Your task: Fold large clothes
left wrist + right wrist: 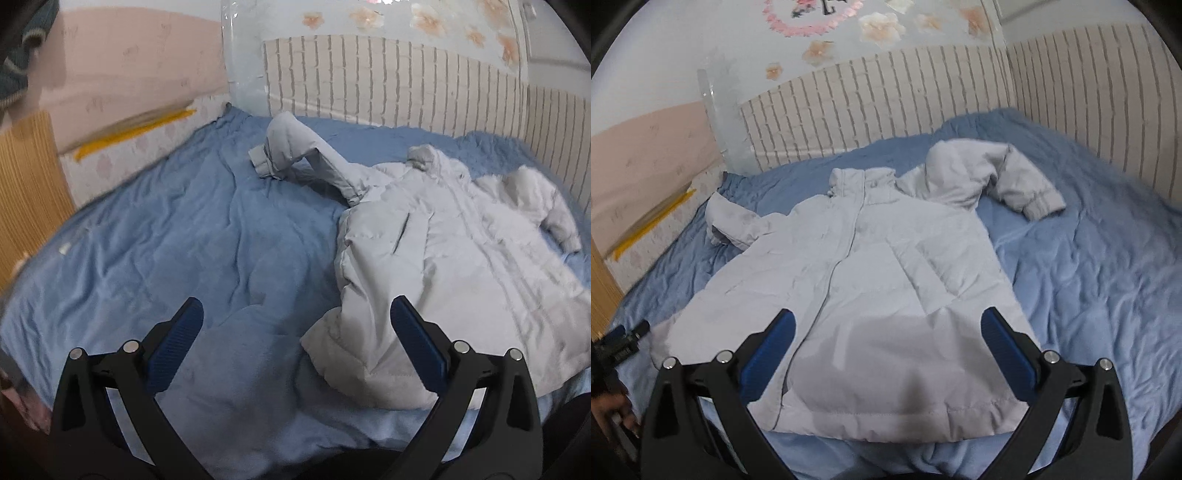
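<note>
Your jacket (pixel 849 295) lies face-up on the bed (pixel 1089 277), sleeves out, no fold yet. Both tongs, left (pixel 295 347) & right (pixel 886 350), apart, empty.

Readable text: none in either view.
Wall decoration (pixel 812 14): a ring of pink petals encloses dark marks that may be letters; they are cut off by the top edge and too blurred to read.
Flower stickers (pixel 428 18): pictures only, no wording.
Padded jacket (pixel 857 280): no visible label or brand mark.
Numbers: 0 visible.
</note>
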Available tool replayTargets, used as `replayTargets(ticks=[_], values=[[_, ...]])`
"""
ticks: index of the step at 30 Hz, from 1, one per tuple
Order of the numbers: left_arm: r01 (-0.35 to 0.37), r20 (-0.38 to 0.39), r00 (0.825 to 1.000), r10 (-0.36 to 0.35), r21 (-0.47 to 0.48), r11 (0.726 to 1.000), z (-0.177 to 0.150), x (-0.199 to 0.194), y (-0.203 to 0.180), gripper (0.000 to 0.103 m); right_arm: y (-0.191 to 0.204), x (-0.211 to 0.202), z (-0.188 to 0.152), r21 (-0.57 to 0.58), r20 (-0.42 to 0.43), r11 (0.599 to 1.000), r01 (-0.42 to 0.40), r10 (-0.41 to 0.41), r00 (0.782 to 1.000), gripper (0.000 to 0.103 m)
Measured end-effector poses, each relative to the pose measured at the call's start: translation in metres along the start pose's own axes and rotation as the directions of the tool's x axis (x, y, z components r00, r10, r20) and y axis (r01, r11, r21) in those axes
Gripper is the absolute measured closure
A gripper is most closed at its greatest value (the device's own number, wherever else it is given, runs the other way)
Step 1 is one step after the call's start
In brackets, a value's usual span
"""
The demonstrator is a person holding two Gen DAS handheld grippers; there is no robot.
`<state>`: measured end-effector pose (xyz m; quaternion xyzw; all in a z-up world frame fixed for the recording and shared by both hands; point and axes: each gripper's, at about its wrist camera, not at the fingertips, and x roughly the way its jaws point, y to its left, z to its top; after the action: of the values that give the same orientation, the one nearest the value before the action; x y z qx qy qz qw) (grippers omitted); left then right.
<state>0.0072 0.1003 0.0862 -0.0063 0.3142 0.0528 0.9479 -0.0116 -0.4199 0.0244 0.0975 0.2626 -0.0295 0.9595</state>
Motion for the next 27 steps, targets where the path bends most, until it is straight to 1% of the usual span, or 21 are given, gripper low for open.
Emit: replayTargets(ticks=[1, 3, 4, 5, 6, 7, 8, 9, 11, 13, 14, 16, 18, 21, 23, 24, 27], values=[[0.008, 0.007, 1.000, -0.008, -0.005, 1.000, 0.001, 0.002, 0.001, 0.003, 0.000, 0.000, 0.001, -0.004, 0.000, 1.000, 0.002, -0.002, 1.000, 0.003], [-0.005, 0.034, 0.999, 0.005, -0.015, 1.000, 0.009, 0.006, 0.006, 0.003, 0.000, 0.003, 0.003, -0.007, -0.015, 1.000, 0.001, -0.001, 1.000, 0.003], [-0.027, 0.045, 0.999, 0.029, -0.039, 0.999, 0.018, 0.011, 0.011, 0.003, -0.001, 0.007, 0.005, -0.003, -0.029, 1.000, -0.001, 0.001, 1.000, 0.003], [-0.031, 0.044, 0.998, 0.034, -0.067, 0.997, 0.024, 0.016, 0.015, 0.003, -0.001, 0.010, 0.008, 0.002, -0.032, 1.000, -0.003, 0.003, 0.999, 0.003], [-0.020, 0.035, 0.999, 0.023, -0.107, 0.994, 0.032, 0.022, 0.020, 0.003, -0.001, 0.011, 0.011, 0.006, -0.027, 1.000, -0.004, 0.005, 1.000, 0.003], [-0.003, 0.025, 1.000, 0.007, -0.153, 0.988, 0.042, 0.032, 0.026, 0.003, 0.000, 0.014, 0.018, 0.003, -0.005, 1.000, -0.004, 0.004, 1.000, 0.003], [0.001, 0.022, 1.000, 0.003, -0.174, 0.985, 0.049, 0.038, 0.029, 0.003, 0.002, 0.017, 0.025, -0.013, 0.019, 1.000, 0.002, -0.002, 1.000, 0.003], [0.003, 0.023, 1.000, 0.001, -0.189, 0.982, 0.058, 0.046, 0.031, 0.003, 0.006, 0.023, 0.037, -0.050, 0.063, 0.999, 0.020, -0.017, 0.998, 0.003], [-0.014, 0.037, 0.999, 0.022, -0.185, 0.983, 0.076, 0.062, 0.032, 0.003, 0.011, 0.035, 0.058, -0.067, 0.133, 0.997, 0.048, -0.038, 0.990, 0.003], [-0.040, 0.043, 0.998, 0.048, -0.162, 0.986, 0.098, 0.082, 0.029, 0.003, 0.011, 0.052, 0.085, -0.037, 0.186, 0.998, 0.057, -0.049, 0.981, 0.002], [-0.042, 0.050, 0.997, 0.050, -0.156, 0.987, 0.106, 0.089, 0.029, 0.003, 0.013, 0.062, 0.098, -0.036, 0.197, 0.998, 0.059, -0.050, 0.979, 0.002], [-0.046, 0.066, 0.996, 0.056, -0.151, 0.987, 0.131, 0.106, 0.027, 0.003, 0.017, 0.089, 0.125, -0.055, 0.200, 0.996, 0.073, -0.061, 0.978, 0.002], [-0.047, 0.081, 0.995, 0.060, -0.158, 0.986, 0.150, 0.119, 0.027, 0.003, 0.018, 0.114, 0.149, -0.056, 0.194, 0.996, 0.071, -0.059, 0.979, 0.002], [-0.051, 0.103, 0.992, 0.073, -0.203, 0.978, 0.180, 0.145, 0.033, 0.003, 0.022, 0.143, 0.177, -0.064, 0.191, 0.995, 0.081, -0.067, 0.979, 0.002], [-0.039, 0.106, 0.992, 0.068, -0.254, 0.967, 0.194, 0.168, 0.038, 0.003, 0.025, 0.158, 0.190, -0.084, 0.188, 0.993, 0.086, -0.068, 0.980, 0.002], [-0.035, 0.105, 0.992, 0.066, -0.269, 0.962, 0.197, 0.177, 0.040, 0.003, 0.025, 0.164, 0.196, -0.091, 0.192, 0.992, 0.087, -0.069, 0.979, 0.002], [-0.007, 0.088, 0.995, 0.036, -0.309, 0.951, 0.206, 0.214, 0.040, 0.003, 0.022, 0.187, 0.208, -0.071, 0.201, 0.995, 0.077, -0.061, 0.978, 0.002]])
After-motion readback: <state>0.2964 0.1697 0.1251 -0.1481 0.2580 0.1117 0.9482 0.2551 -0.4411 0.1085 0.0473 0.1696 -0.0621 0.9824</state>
